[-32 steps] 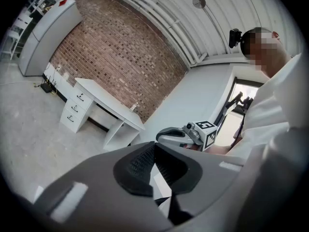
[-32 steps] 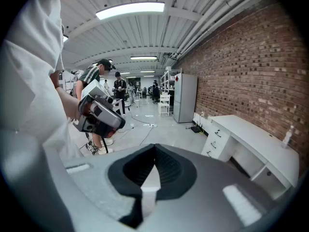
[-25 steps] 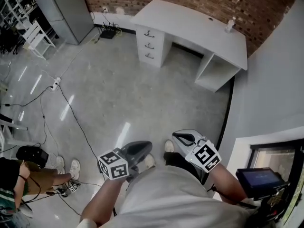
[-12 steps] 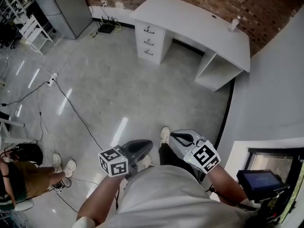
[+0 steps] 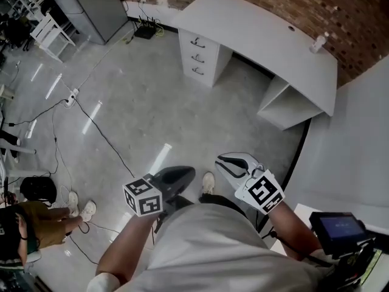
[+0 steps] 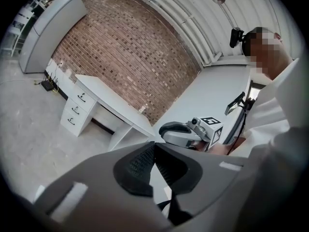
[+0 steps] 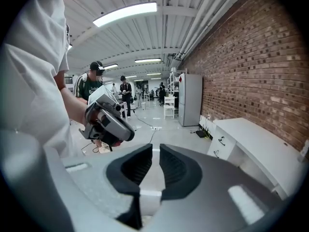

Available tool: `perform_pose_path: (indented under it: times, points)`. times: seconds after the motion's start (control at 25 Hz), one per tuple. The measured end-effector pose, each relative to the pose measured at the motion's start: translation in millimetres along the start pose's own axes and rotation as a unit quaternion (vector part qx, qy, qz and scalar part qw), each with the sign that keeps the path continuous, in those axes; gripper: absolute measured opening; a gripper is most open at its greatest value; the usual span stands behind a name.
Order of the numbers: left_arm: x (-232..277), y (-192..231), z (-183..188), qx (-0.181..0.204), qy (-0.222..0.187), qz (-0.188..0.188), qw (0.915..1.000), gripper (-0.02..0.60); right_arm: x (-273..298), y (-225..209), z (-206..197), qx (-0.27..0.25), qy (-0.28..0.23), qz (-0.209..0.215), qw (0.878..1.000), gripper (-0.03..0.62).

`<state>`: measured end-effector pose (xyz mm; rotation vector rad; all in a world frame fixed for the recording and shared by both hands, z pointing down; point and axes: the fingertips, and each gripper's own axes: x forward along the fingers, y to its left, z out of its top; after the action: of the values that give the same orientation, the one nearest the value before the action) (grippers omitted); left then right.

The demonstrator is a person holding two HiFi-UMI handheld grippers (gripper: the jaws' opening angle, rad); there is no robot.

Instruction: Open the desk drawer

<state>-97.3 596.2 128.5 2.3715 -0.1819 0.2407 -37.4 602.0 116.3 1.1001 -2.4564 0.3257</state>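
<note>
A white desk (image 5: 261, 35) stands against the brick wall, with a stack of three shut drawers (image 5: 200, 56) under its left end. The drawers also show in the left gripper view (image 6: 74, 111) and in the right gripper view (image 7: 219, 146). Both grippers hang close to the person's body, a long way short of the desk. My left gripper (image 5: 182, 174) (image 6: 153, 151) is shut and holds nothing. My right gripper (image 5: 222, 162) (image 7: 155, 161) is shut too, with only a thin slit between its pads, and it is empty.
Cables (image 5: 91, 126) and a power strip (image 5: 71, 107) lie across the grey floor at left. A grey cabinet (image 5: 85, 5) and a white chair (image 5: 48, 32) stand at far left. Another person (image 5: 36, 227) is at bottom left. A small bottle (image 5: 316, 41) stands on the desk.
The view has moved forward, so the desk and its drawers sit slightly lower and larger in the head view. Both grippers stay shut in front of the body.
</note>
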Motion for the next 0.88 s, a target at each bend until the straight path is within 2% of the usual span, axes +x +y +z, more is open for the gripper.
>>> perform_pose_path:
  times: [0.28,0.48,0.88]
  points:
    - [47.6,47.8,37.8,-0.028,-0.006,0.024,0.9993,0.006,20.4,-72.3,-1.7,0.010,0.007,0.013,1.000,0.034]
    - [68.4,104.3,67.1,-0.041,-0.015,0.029,0.9986,0.013,61.9,-117.2,0.5,0.016,0.016,0.015,1.000,0.034]
    - [101.8,234.9,151.2,-0.087,-0.010,-0.003,0.9962,0.032,163.8,-224.2,58.0,0.013,0.040,-0.007,0.999,0.035]
